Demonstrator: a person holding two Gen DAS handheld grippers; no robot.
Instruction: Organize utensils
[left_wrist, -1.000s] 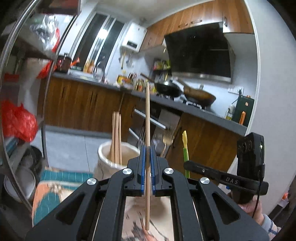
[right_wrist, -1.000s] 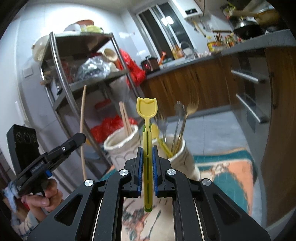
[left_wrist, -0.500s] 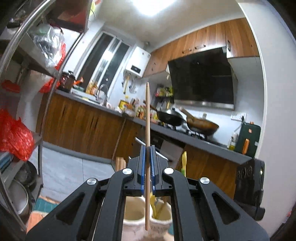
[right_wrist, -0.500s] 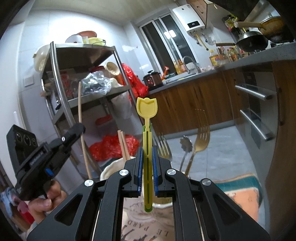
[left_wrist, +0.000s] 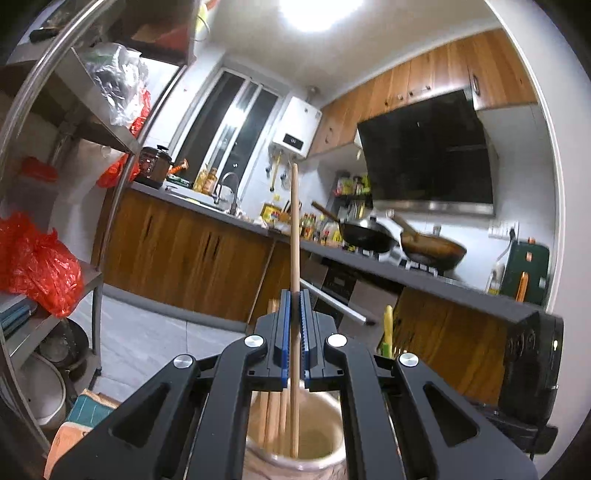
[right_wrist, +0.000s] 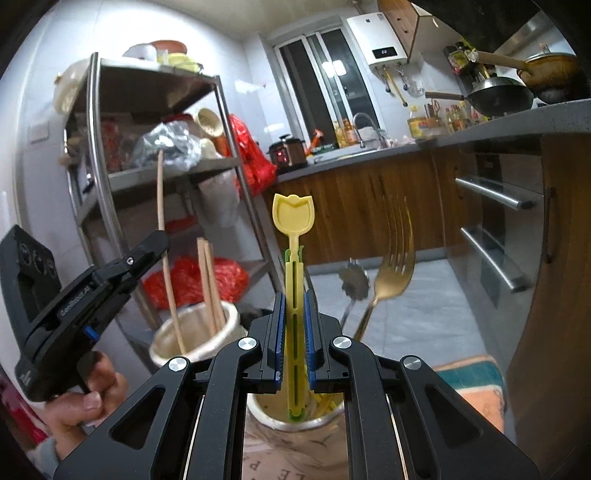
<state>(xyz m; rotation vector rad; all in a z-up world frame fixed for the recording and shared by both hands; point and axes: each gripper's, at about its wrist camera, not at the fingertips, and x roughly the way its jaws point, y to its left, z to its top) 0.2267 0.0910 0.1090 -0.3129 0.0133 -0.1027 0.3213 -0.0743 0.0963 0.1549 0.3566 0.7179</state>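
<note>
A single chopstick (left_wrist: 294, 258) is clamped upright between the blue pads of the left gripper (left_wrist: 294, 325), whose jaws are closed tight on it. Its lower end reaches down inside the mouth of a cream pot (left_wrist: 295, 448), where more chopsticks (left_wrist: 272, 417) are already standing against the left side. In the right wrist view the same chopstick (right_wrist: 162, 236) is seen held by the left gripper (right_wrist: 157, 240), slightly tilted, with its tip inside the left pot (right_wrist: 195, 332) next to the other chopsticks (right_wrist: 208, 280).

A yellow spoon (right_wrist: 293, 280) with a tulip-shaped bowl is held upright by the right gripper (right_wrist: 294, 332), the jaws being nearly closed and pressed on its slotted handle. Its lower end is set within the mouth of a second pot (right_wrist: 295, 417), just right of the first. A gold fork (right_wrist: 388, 273) and a silver utensil (right_wrist: 352, 291) are standing in that second pot behind the spoon.

The left gripper's handle is grasped by a hand (right_wrist: 79, 402) at the lower left. Both pots are set on a patterned cloth (right_wrist: 469, 380). A steel rack (right_wrist: 147, 147) with red bags is seen behind the pots, and a wooden counter (right_wrist: 388, 177) beyond.
</note>
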